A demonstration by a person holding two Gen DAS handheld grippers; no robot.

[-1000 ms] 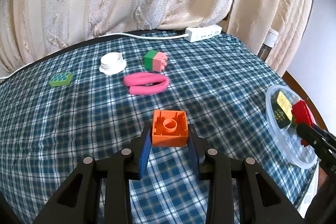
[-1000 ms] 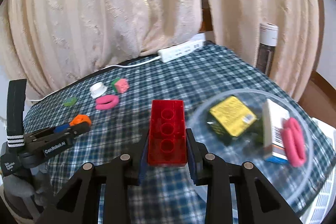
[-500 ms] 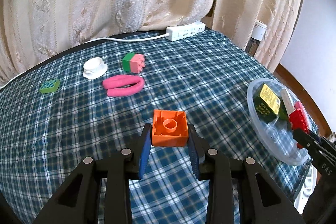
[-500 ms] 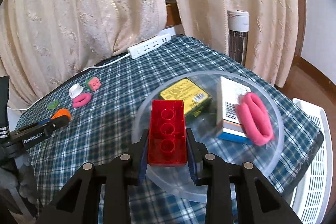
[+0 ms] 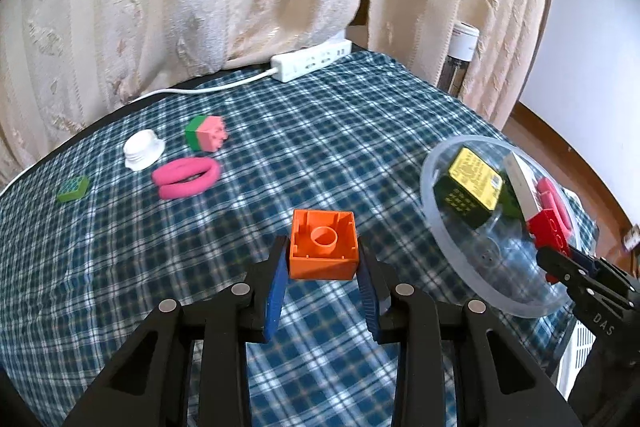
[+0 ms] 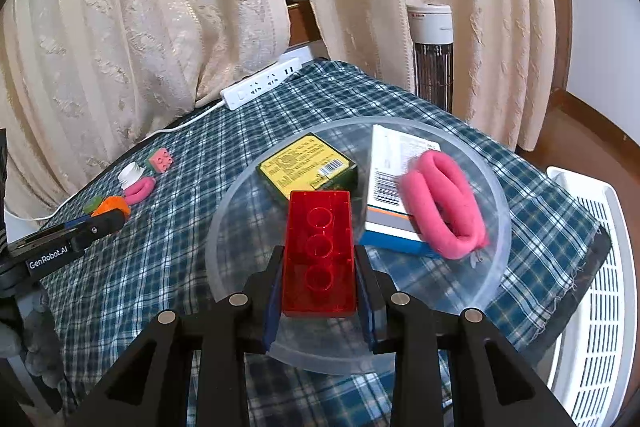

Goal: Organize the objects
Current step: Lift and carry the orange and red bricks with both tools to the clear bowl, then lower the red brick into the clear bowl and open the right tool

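Toys lie at upper left in the left wrist view: green tile [image 5: 72, 188], white cap [image 5: 143, 149], pink loop [image 5: 186, 177]. Lower centre, the left gripper [image 5: 324, 281] clamps an orange block [image 5: 323, 245]. In the right wrist view, the right gripper [image 6: 318, 291] grips a red brick [image 6: 319, 253] over the clear bowl [image 6: 505, 223] at centre right.

We could not read the print on the yellow-labelled box [image 6: 307, 169] in the clear bowl [image 6: 224, 223]. The pink loop [image 6: 442, 205] hid part of the white carton [image 6: 390, 179]. In the right wrist view, the left hand-held gripper [image 6: 106, 225] covered most of the orange brick [image 6: 114, 205], and the white basket [image 6: 596, 267] ran off the frame's right edge.
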